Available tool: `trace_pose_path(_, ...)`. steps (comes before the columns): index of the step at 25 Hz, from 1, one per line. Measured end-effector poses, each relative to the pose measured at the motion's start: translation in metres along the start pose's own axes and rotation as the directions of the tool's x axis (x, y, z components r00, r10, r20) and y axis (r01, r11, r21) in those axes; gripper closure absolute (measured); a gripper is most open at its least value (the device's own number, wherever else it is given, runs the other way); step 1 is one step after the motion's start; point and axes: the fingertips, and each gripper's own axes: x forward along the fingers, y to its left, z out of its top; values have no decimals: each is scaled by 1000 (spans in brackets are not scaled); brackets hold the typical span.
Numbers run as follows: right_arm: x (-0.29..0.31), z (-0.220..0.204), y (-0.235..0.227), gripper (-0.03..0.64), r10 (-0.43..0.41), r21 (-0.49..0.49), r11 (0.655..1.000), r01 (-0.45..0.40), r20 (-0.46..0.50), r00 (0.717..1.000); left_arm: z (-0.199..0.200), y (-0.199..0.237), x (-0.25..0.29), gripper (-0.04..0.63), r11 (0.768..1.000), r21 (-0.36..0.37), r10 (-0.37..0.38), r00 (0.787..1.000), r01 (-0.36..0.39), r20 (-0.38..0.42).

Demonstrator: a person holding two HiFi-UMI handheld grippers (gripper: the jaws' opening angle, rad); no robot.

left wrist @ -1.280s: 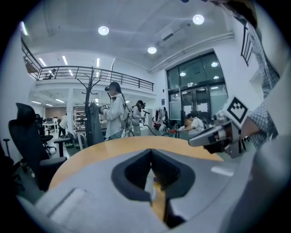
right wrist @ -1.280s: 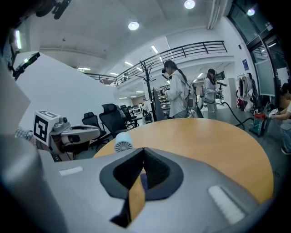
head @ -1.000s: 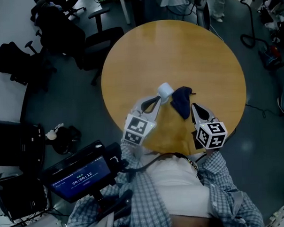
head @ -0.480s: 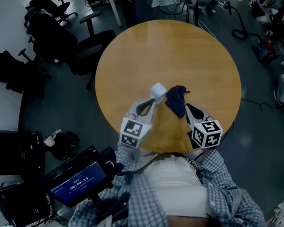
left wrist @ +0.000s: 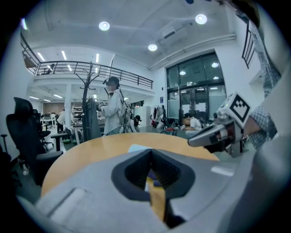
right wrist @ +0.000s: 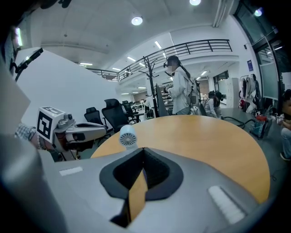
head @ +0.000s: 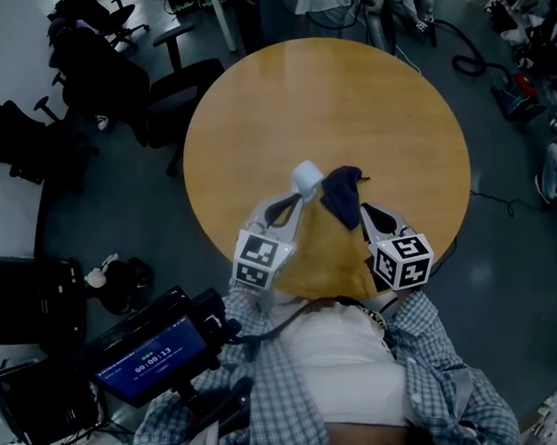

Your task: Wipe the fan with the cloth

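A small white fan [head: 307,178] stands on the round wooden table [head: 347,94], near its front. Just right of it lies a crumpled dark blue cloth [head: 342,194]. My left gripper [head: 294,201] is shut and empty, its tips just short of the fan. My right gripper [head: 364,209] is also shut with nothing in it, beside the cloth's right edge. In the right gripper view the fan [right wrist: 127,135] faces me past the shut jaws [right wrist: 143,151], with the left gripper [right wrist: 79,129] at the left. The left gripper view shows its closed jaws [left wrist: 152,152] and the right gripper [left wrist: 218,134].
Black office chairs [head: 115,76] stand left of the table. A dark screen with a timer [head: 153,351] sits at the lower left. People stand beyond the table's far edge [left wrist: 113,107]. Cables and gear lie on the floor at the right [head: 521,77].
Both grippers, the fan and the cloth keep their places relative to each other. Only the head view has shifted a little, sliding the scene left and up.
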Motion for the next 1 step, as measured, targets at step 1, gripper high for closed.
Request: trace_pose_path(1, 0, 0, 0, 614, 1, -1, 1000, -1, -2, 1000, 0, 0, 0, 595, 1000, -1, 1, 1000, -1, 0)
